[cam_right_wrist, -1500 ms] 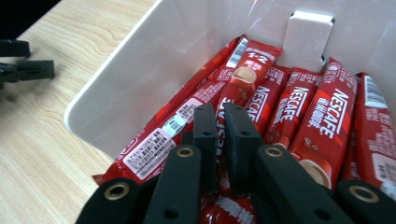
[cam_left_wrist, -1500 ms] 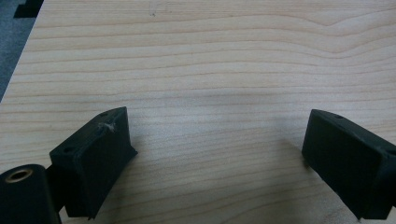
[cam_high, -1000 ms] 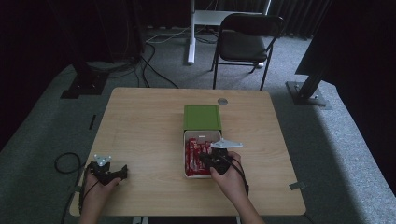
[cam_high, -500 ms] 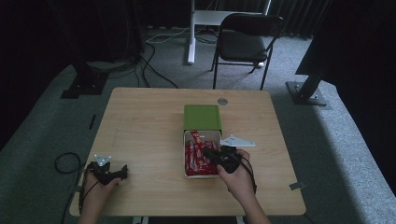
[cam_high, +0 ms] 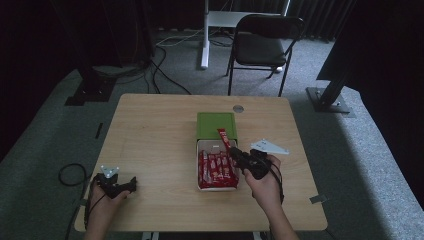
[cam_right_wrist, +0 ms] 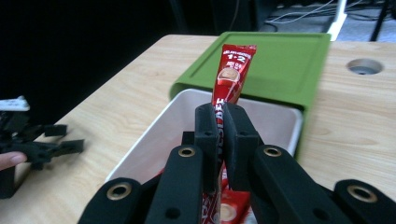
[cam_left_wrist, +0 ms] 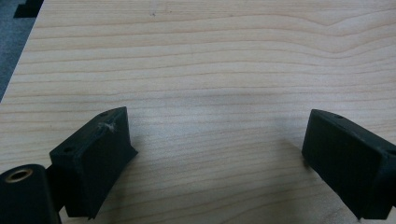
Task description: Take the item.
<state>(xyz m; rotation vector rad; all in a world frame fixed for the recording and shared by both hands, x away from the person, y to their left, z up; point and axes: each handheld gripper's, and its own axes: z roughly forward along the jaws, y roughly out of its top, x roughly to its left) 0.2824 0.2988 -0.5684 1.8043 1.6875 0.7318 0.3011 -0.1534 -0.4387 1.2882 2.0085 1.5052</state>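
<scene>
A white box (cam_high: 199, 146) near the table's middle holds several red stick packets (cam_high: 215, 169); its green lid (cam_high: 215, 125) lies just beyond it. My right gripper (cam_high: 234, 151) is shut on one red packet (cam_right_wrist: 232, 69), which sticks up out of the jaws above the box (cam_right_wrist: 275, 117), its tip in front of the lid (cam_right_wrist: 280, 60). My left gripper (cam_high: 129, 183) rests at the table's near left corner, jaws wide open over bare wood, with nothing between its fingers (cam_left_wrist: 95, 156).
The wooden table (cam_high: 150, 135) has a round cable hole (cam_high: 238, 108) behind the lid. A black chair (cam_high: 262, 47) and a white desk leg (cam_high: 205, 35) stand beyond the far edge. Cables lie on the grey floor at left.
My right gripper has risen out of the box and shifted right, lifting one red packet clear of the others. The left gripper has stayed still.
</scene>
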